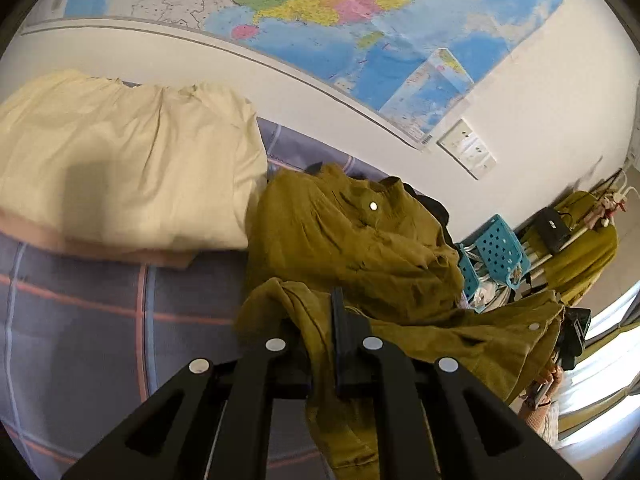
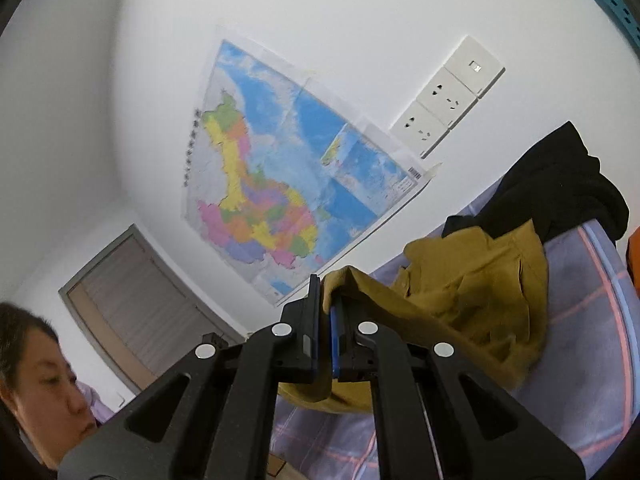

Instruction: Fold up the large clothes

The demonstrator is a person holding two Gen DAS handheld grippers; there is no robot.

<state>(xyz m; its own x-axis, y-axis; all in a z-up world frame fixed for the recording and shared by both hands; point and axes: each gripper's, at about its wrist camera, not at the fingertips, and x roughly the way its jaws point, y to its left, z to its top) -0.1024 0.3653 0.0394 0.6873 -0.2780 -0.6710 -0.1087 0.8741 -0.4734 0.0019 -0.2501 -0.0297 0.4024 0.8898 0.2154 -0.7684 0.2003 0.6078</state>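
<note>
An olive-green buttoned garment (image 1: 352,240) lies bunched on the plaid bedsheet (image 1: 100,320). My left gripper (image 1: 320,320) is shut on a fold of its cloth, which drapes over and between the fingers and hangs down below them. In the right wrist view the same olive garment (image 2: 472,292) stretches from the bed up to my right gripper (image 2: 326,300), shut on an edge of the cloth and pointing up toward the wall. The other gripper (image 1: 576,332) shows at the far right of the left wrist view, holding the lifted edge.
A folded cream garment (image 1: 120,168) lies on the bed to the left, over a pinkish one. A black garment (image 2: 560,184) lies behind the olive one. A wall map (image 2: 280,192), wall sockets (image 2: 444,100), blue perforated baskets (image 1: 496,252) and a person's head (image 2: 36,384) are nearby.
</note>
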